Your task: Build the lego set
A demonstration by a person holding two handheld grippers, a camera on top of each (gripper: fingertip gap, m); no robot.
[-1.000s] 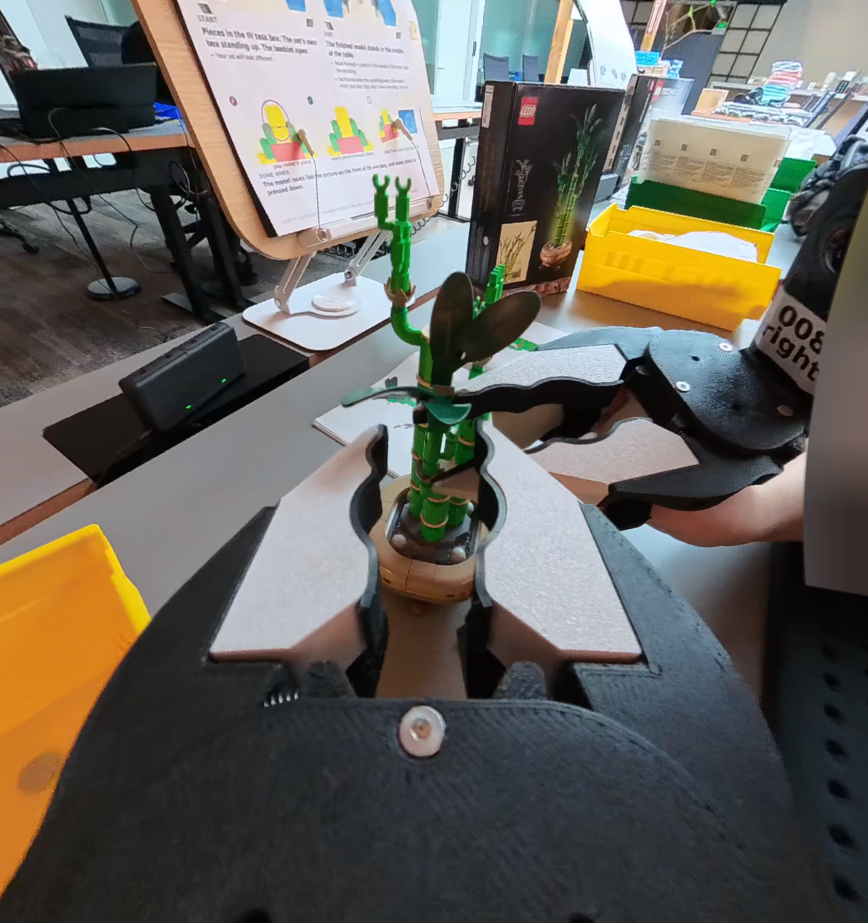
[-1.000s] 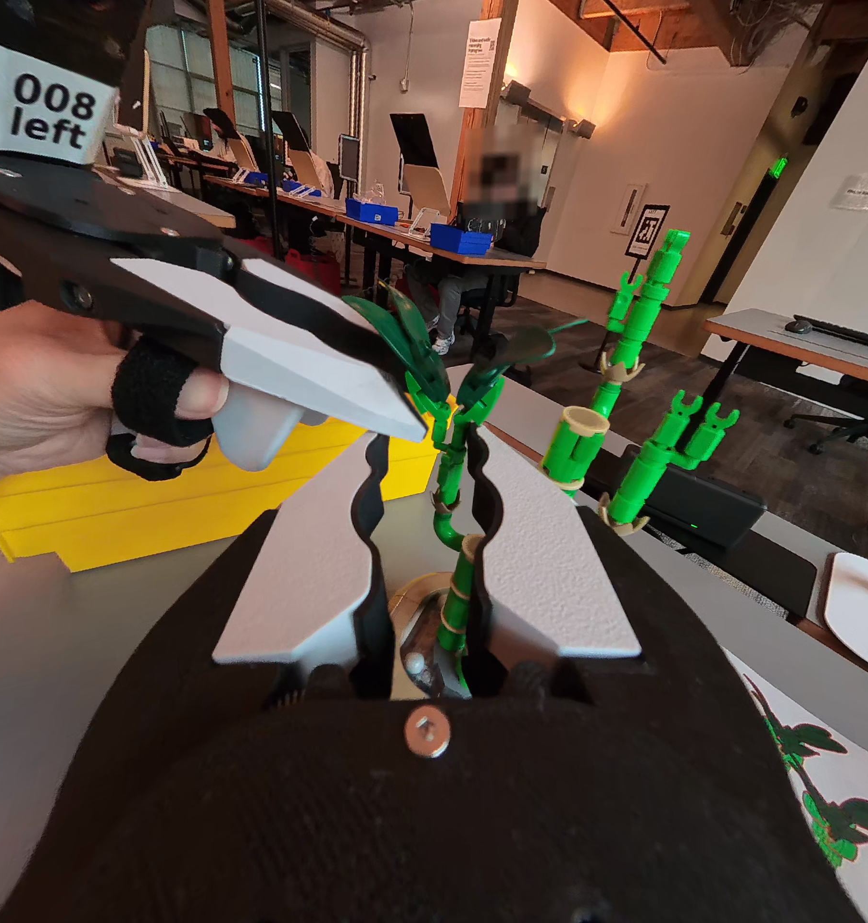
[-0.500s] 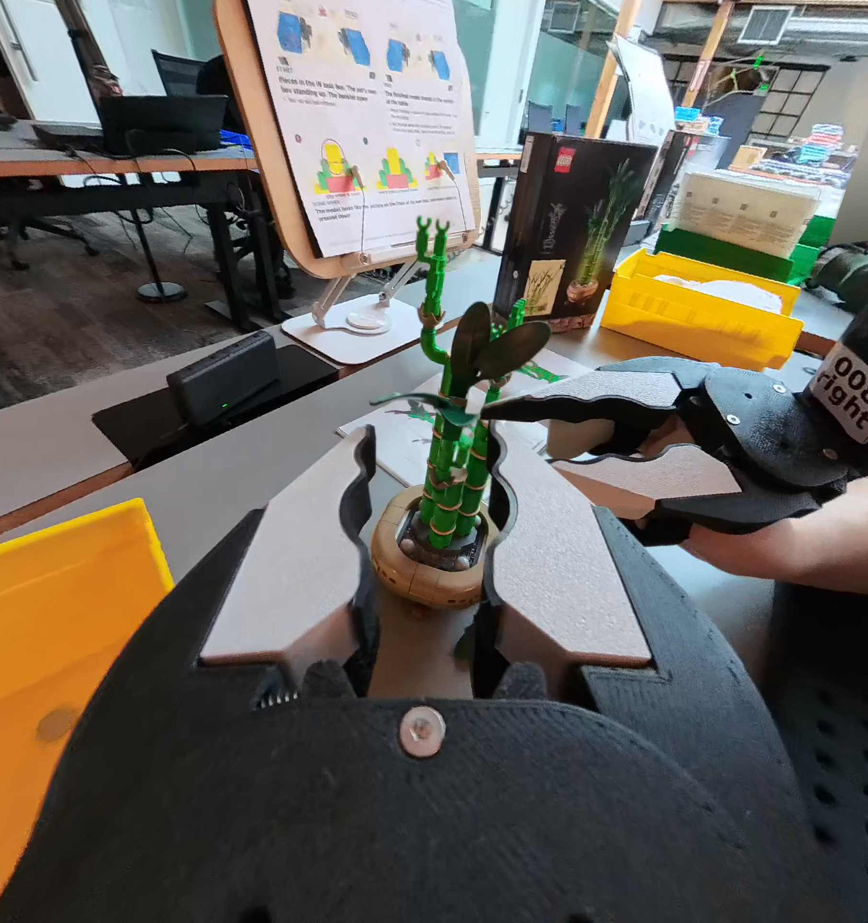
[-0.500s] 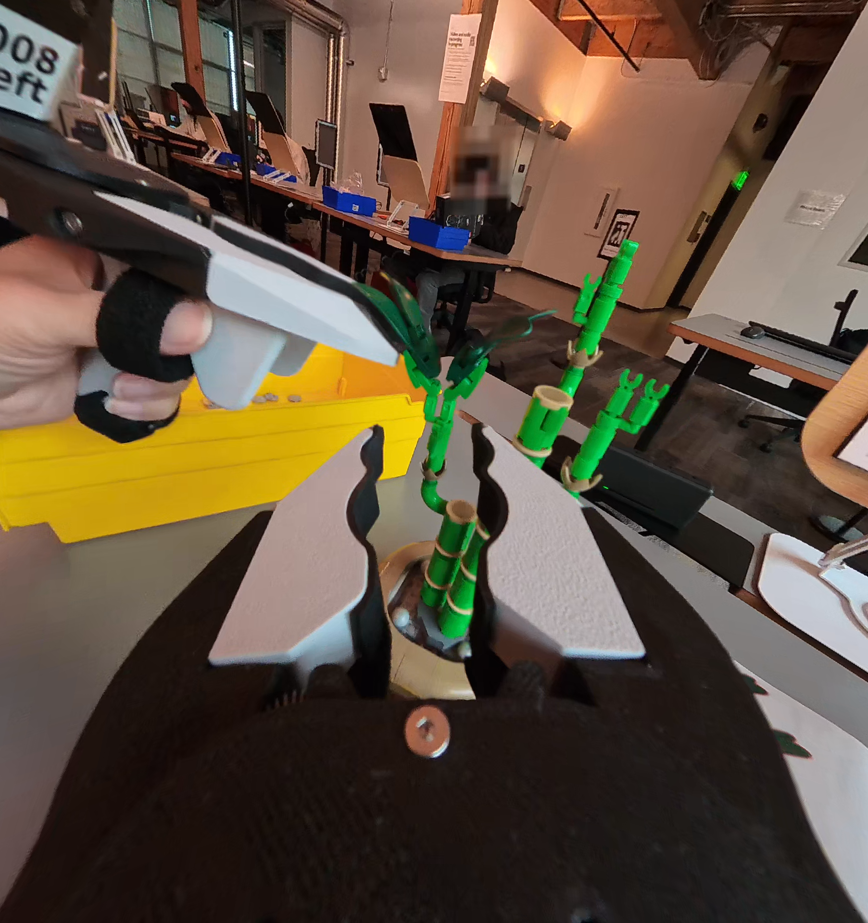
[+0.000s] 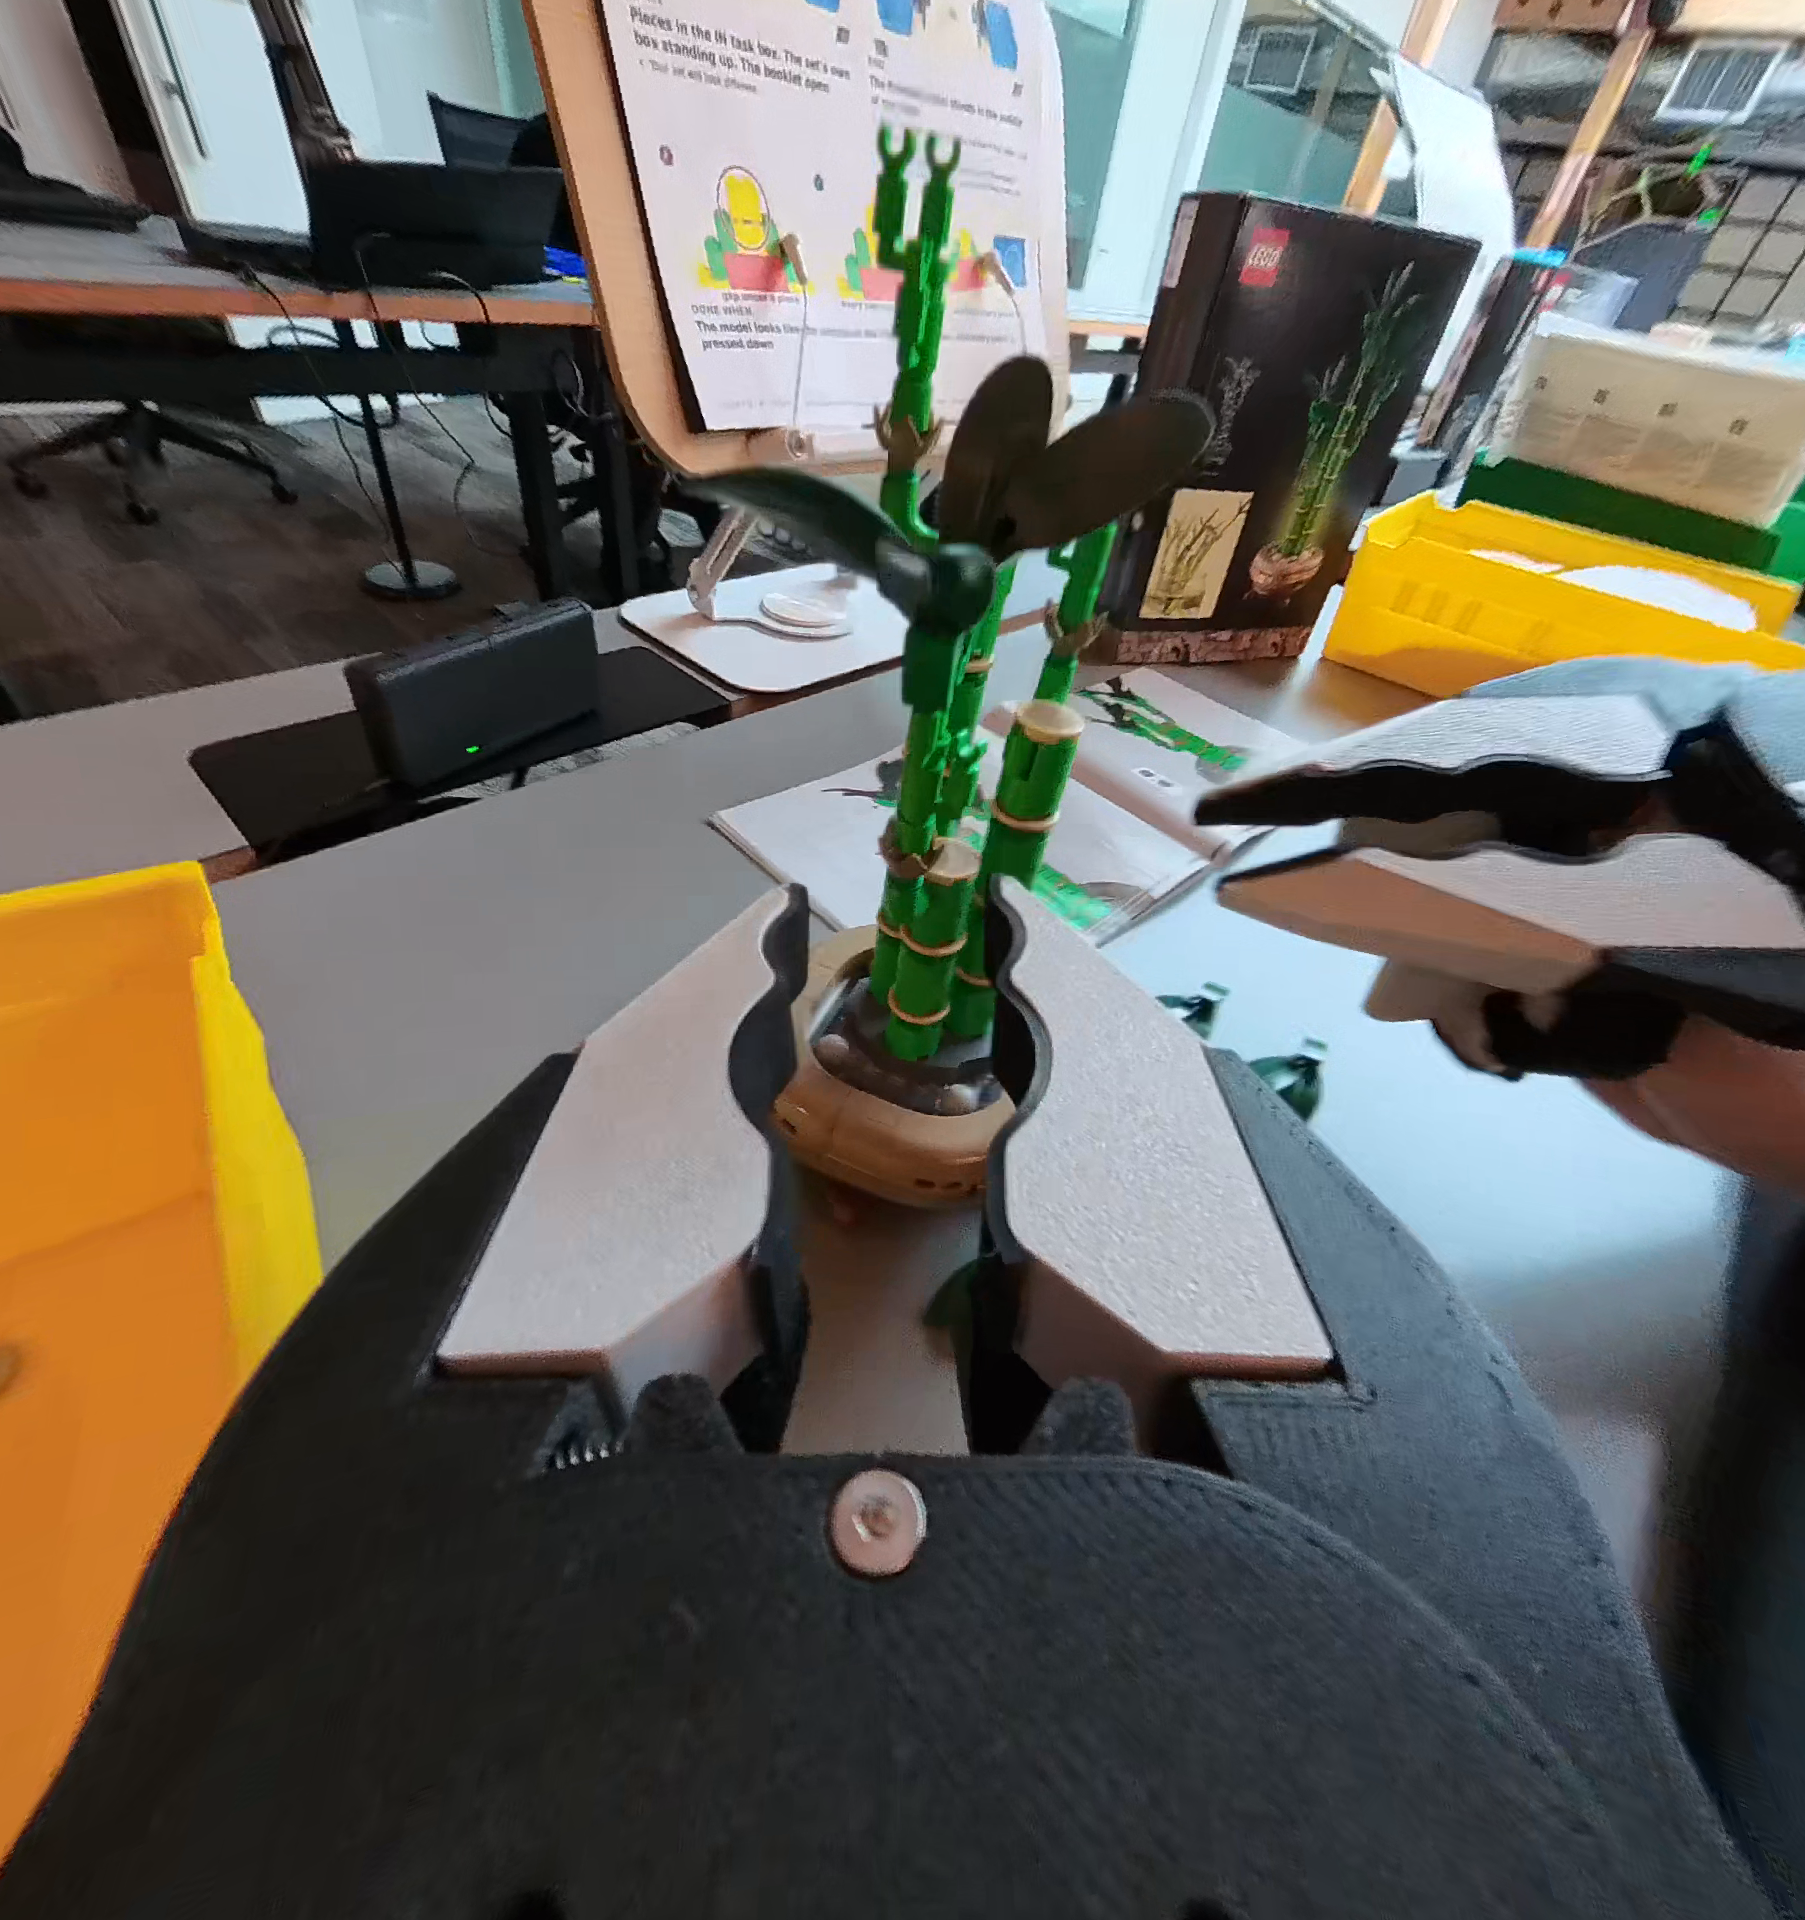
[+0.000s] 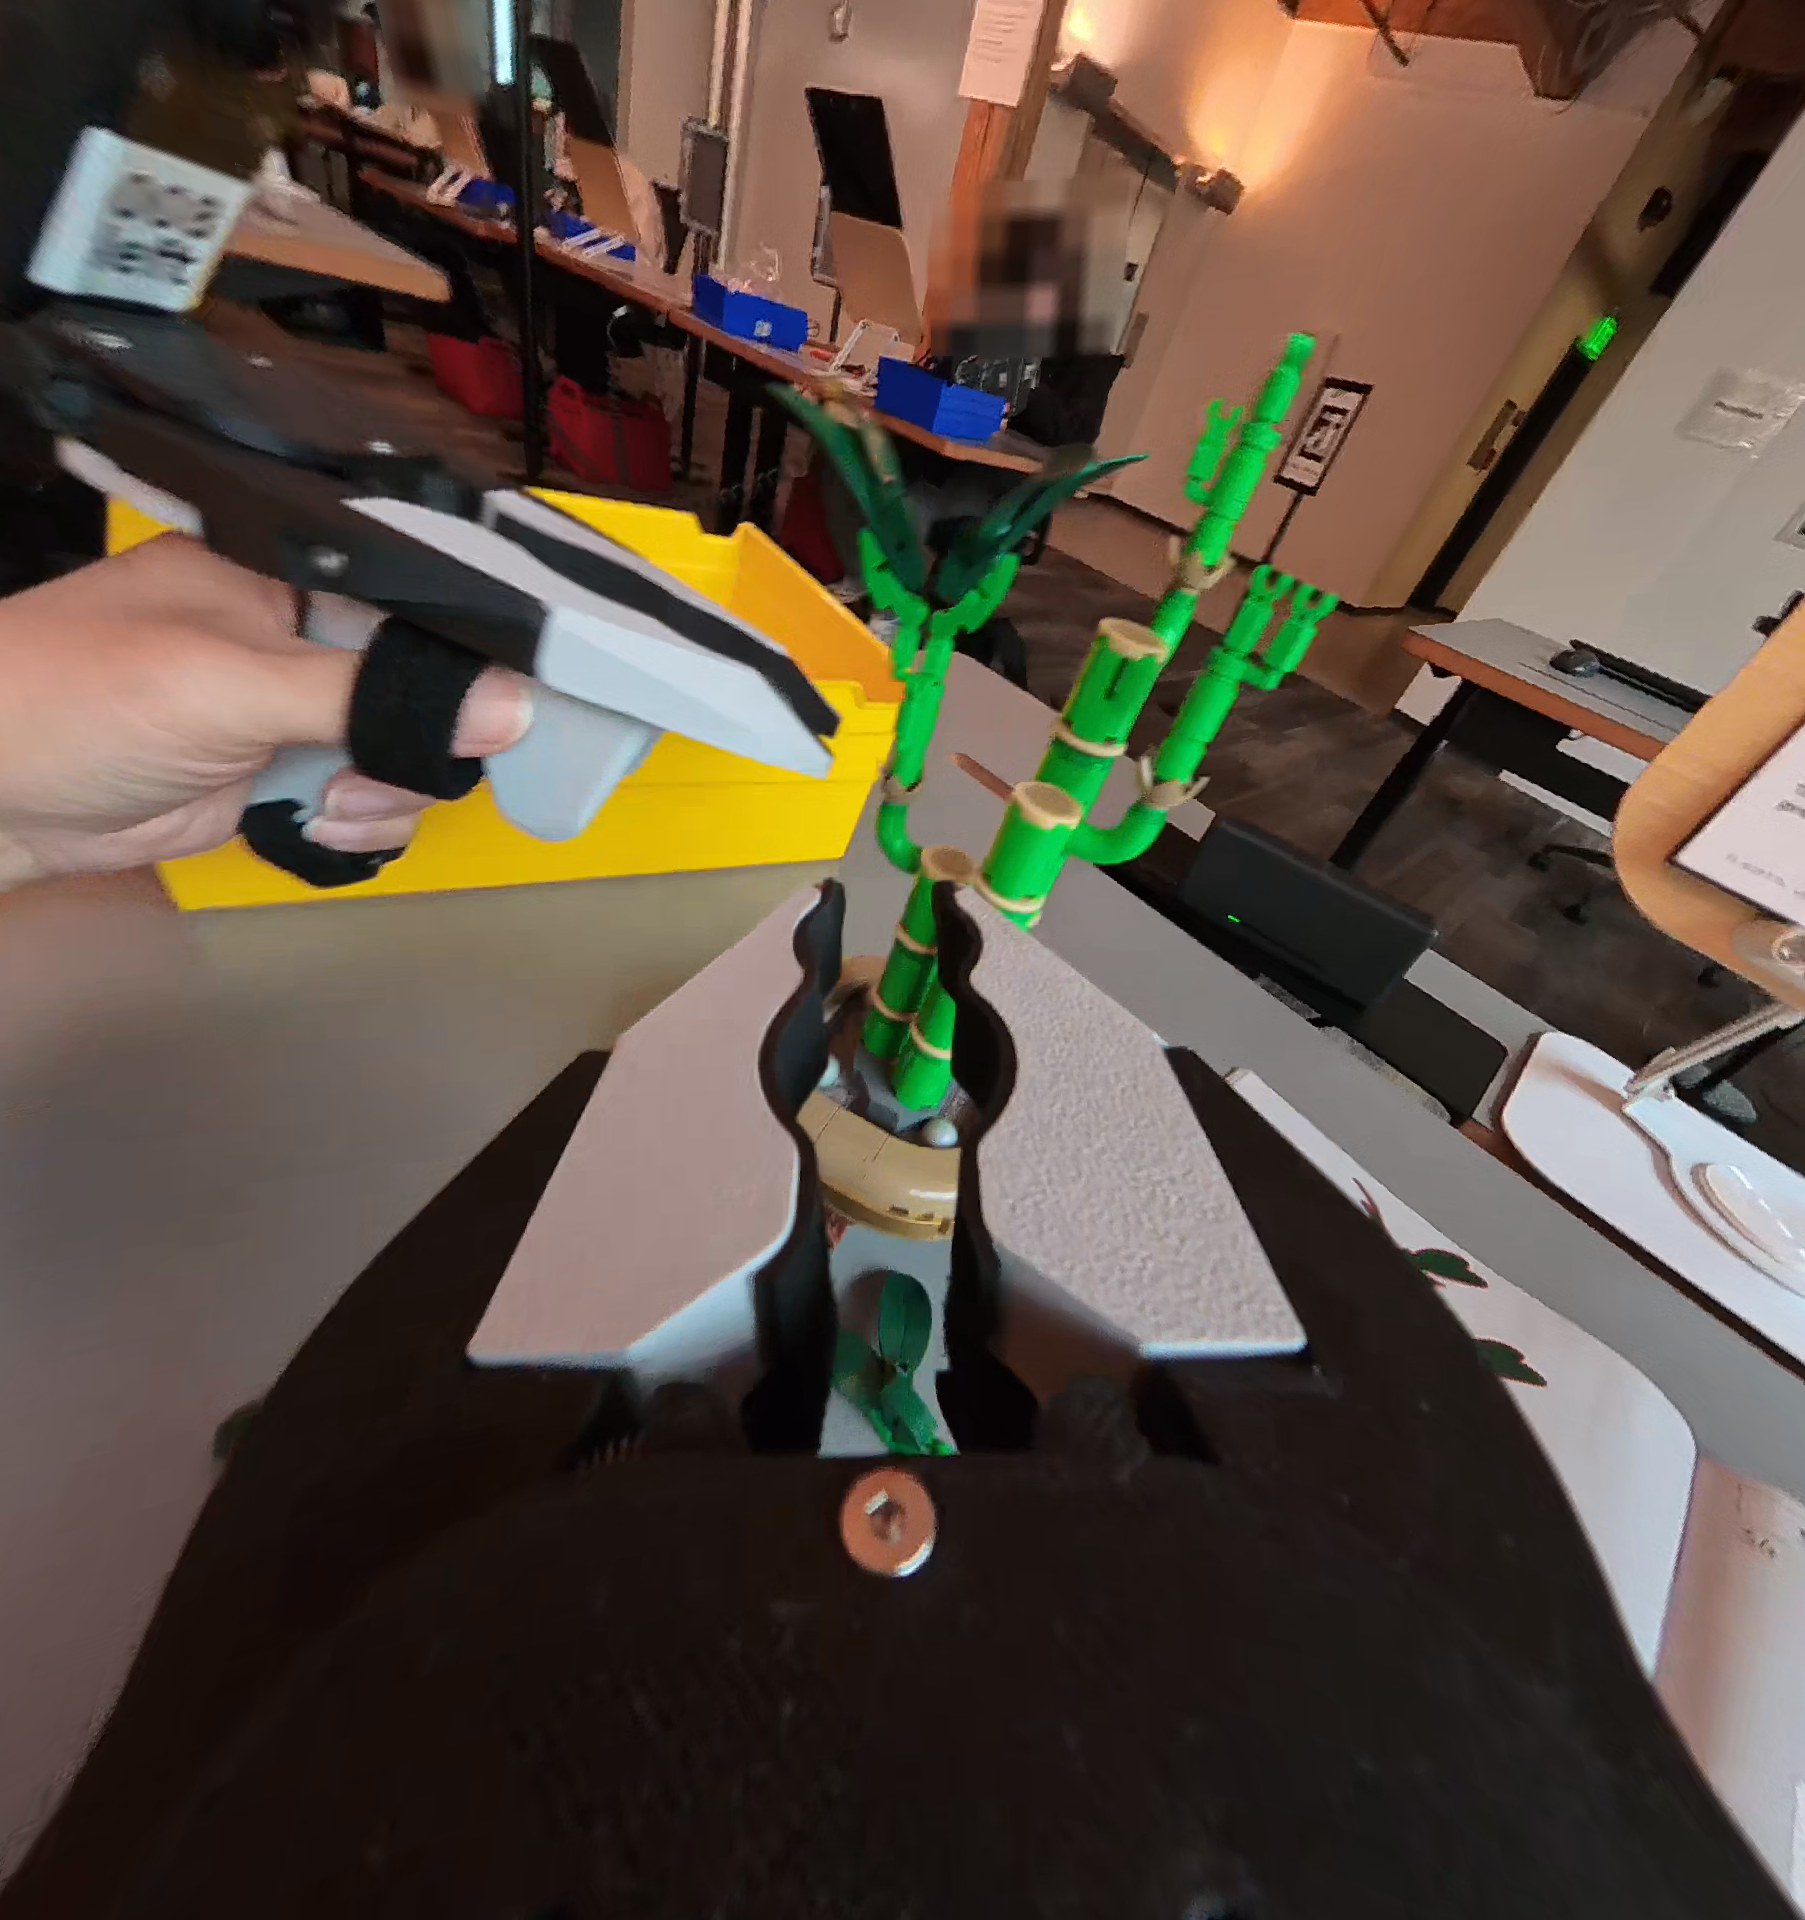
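The Lego bamboo model (image 5: 929, 894) stands upright in its tan pot (image 5: 882, 1127) mid-table, between the instruction booklet (image 5: 1074, 831) and the near yellow bin (image 5: 98, 1143). The left gripper (image 5: 893, 925) and the right gripper (image 6: 882, 925) are both empty, jaws slightly parted and clear of the stalks. The model looks light, rigid and top-heavy, its clipped leaves (image 5: 1033, 478) fragile, so the pot is the safest hold. The set's box (image 5: 1282, 416) and a printed instruction sheet (image 5: 825, 197) carry writing.
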